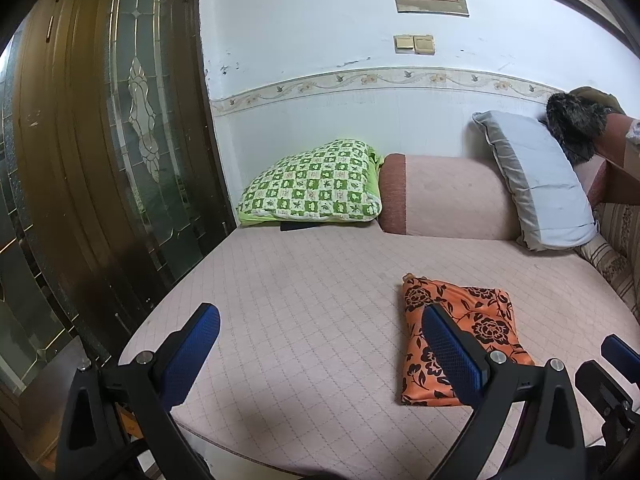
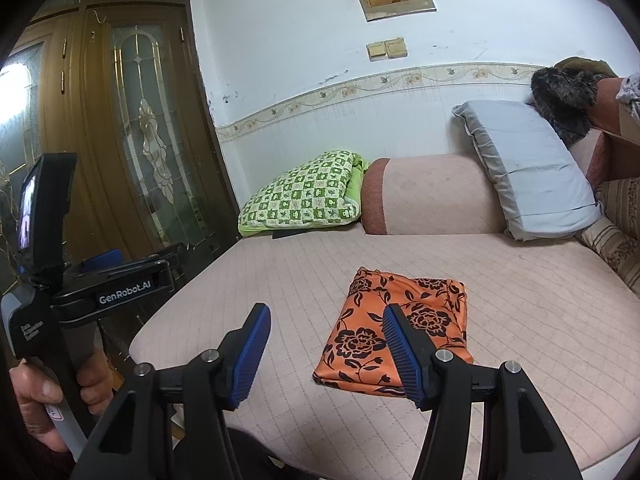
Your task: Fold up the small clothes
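Note:
An orange cloth with black flowers lies folded into a compact rectangle on the pink quilted bed. It also shows in the right wrist view. My left gripper is open and empty, held above the bed's near edge, left of the cloth. My right gripper is open and empty, above the bed just in front of the cloth. The left gripper body shows in the right wrist view, held by a hand at the far left.
A green checked pillow, a pink bolster and a grey pillow lie along the wall. A wooden door with glass panels stands left of the bed. A striped cushion sits at the right.

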`<state>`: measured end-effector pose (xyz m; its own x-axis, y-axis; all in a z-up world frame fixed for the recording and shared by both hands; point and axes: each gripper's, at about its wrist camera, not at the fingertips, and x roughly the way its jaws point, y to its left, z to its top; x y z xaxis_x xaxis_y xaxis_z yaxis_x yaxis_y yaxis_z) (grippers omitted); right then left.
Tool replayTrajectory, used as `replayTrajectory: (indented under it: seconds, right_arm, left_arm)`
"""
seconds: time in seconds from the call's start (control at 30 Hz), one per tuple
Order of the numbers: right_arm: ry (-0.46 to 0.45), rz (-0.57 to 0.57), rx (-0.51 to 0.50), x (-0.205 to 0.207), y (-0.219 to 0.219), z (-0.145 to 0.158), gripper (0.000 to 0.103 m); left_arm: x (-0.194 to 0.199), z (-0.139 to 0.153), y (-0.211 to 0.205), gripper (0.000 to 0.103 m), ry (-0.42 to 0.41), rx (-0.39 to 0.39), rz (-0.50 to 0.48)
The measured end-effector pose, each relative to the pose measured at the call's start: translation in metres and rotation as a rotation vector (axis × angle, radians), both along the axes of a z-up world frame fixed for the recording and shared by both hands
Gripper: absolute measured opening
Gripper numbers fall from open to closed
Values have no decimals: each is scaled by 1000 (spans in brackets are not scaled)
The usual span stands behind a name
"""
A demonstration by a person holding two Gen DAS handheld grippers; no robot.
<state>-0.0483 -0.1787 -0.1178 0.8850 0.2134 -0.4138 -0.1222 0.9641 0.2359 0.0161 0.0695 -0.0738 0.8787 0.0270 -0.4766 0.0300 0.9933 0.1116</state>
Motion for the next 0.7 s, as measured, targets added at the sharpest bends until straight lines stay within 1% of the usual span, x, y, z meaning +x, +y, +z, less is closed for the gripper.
replayTrajectory:
  seconds: [0.37,0.7]
  right_arm:
    - [5,2,4,3,-3,-2,62]
    - [22,8,15,14,-7,-5,62]
  left_arm:
    - [-2,6,-10,101,-18,18,-31]
    - [4,6,-19,101,-11,20,-60]
